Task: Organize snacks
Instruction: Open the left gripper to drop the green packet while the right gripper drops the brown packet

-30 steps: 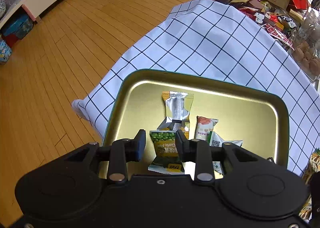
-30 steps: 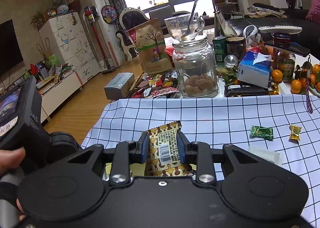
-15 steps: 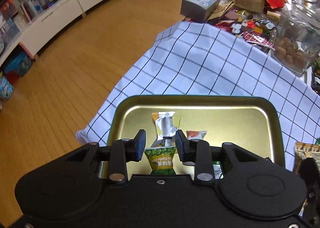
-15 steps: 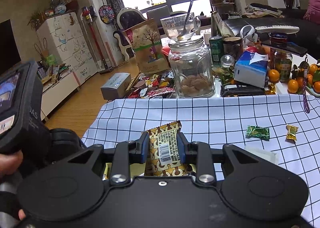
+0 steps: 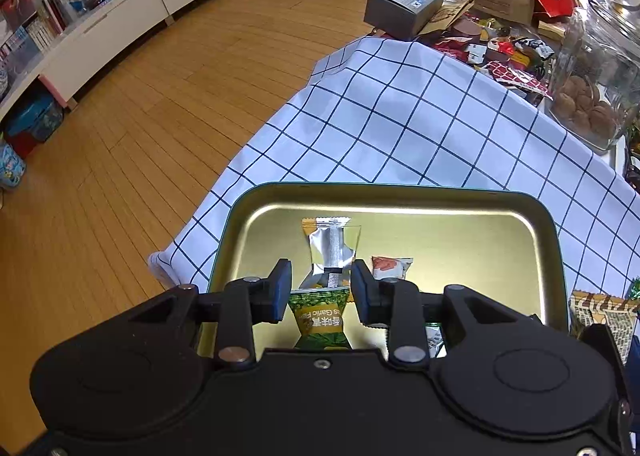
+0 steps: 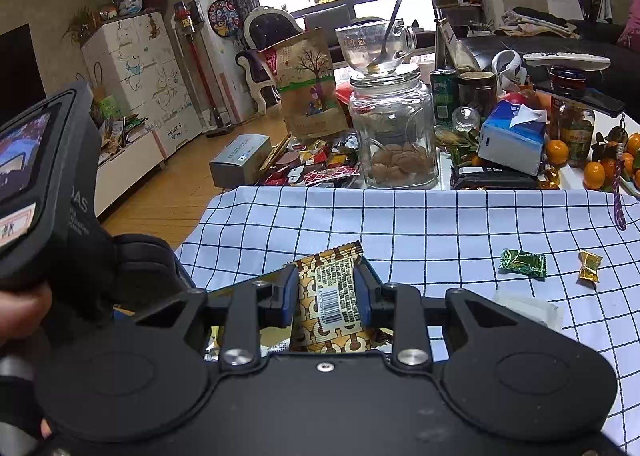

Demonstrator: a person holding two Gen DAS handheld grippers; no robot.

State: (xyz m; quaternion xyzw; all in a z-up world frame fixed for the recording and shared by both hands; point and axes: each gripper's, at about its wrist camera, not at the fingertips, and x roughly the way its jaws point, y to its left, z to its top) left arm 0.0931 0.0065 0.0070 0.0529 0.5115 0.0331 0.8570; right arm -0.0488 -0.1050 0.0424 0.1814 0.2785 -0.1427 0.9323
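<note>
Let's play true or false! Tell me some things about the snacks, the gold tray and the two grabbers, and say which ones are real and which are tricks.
1. The right hand-held gripper is squeezing a brown and gold snack packet. True.
2. The left hand-held gripper is clamped tight on the green snack packet. False: its jaws stand open, and the green packet lies in the tray below them.
3. The gold tray sits on a checked cloth. True.
4. The tray has no snacks in it. False: several packets lie inside, including a silver packet.
5. A green candy lies on the cloth outside the tray. True.
</note>
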